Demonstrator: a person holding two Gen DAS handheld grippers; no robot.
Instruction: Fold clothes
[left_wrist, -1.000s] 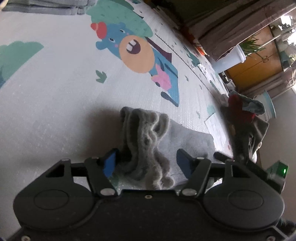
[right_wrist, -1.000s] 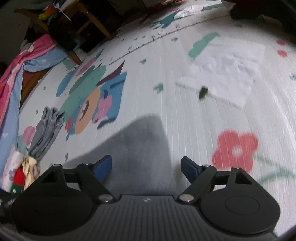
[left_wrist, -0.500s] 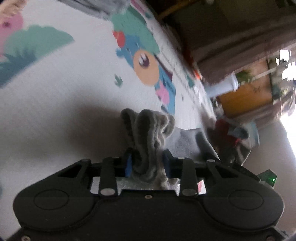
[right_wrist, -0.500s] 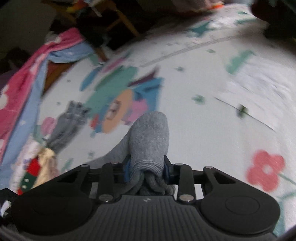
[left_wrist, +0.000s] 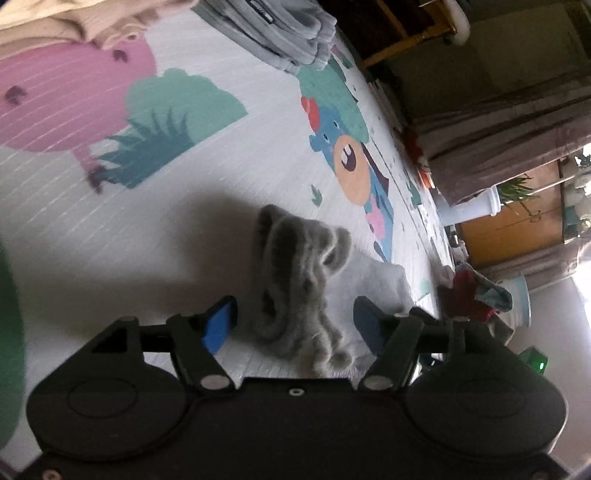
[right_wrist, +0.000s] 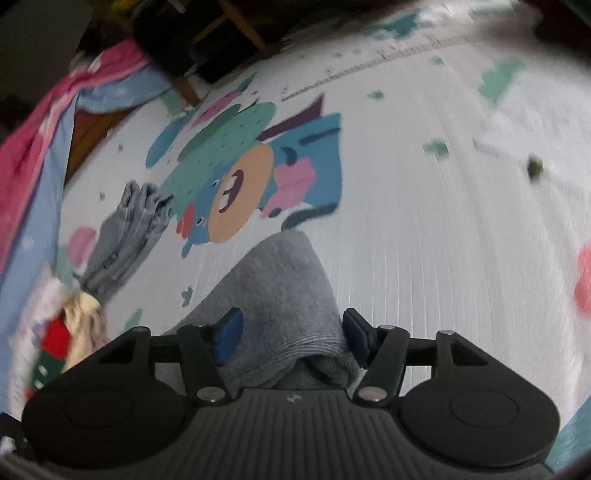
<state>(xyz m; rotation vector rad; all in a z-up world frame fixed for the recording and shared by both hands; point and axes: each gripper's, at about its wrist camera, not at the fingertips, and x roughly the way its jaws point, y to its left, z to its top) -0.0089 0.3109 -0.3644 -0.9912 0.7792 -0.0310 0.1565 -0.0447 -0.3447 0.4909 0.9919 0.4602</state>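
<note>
White foam mat (left_wrist: 229, 155), printed with cartoon animals, is filling most of both views. Along its edges clothes are lying: a pink and blue cloth (right_wrist: 40, 140) in the upper left of the right wrist view, a folded grey stack (left_wrist: 284, 33) at the top of the left wrist view, and a loose heap (left_wrist: 476, 291) of red and grey pieces at that view's right edge, which looks to be waiting its turn. The same stack (right_wrist: 125, 240) is showing at the left of the right wrist view. Low in the centre of each view, a grey garment (right_wrist: 280, 295) is lying on the mat, folded into a narrow bundle; its fuzzy bunched end (left_wrist: 295, 288) is sitting in front of the left gripper (left_wrist: 295, 323). That gripper's jaws are spreading, with the bundle between them and clear gaps on both sides, so nothing is being pinched. The right gripper (right_wrist: 291, 336) is opening too, straddling the smooth end of the garment; its pads are sitting just beside the cloth and do not seem to be squeezing it. By my reading, this piece is nearly done and being let go, while the heap is still to be folded.
</note>
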